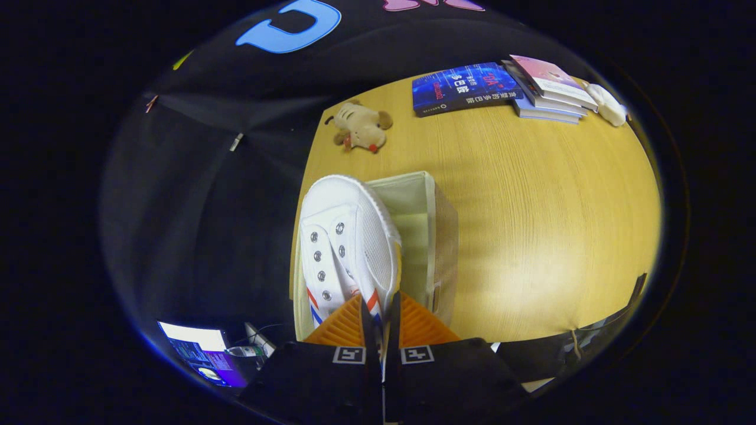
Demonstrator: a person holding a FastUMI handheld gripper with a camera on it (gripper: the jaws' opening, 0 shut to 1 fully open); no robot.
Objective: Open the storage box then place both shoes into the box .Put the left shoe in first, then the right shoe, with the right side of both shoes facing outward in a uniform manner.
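Hand-held gripper pinches the white shoe by its thin canvas side wall, above the open storage box; light, floppy, likely to swing.

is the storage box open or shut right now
Open: the storage box shows bare inner walls with no lid across the top, while the gripper holds the white shoe over it.

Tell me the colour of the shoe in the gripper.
White, with red and blue stripes near its heel: the shoe, pinched by the gripper over the storage box, gripper view.

Shoe pinched in the claw above the open box; plush toy and books beyond
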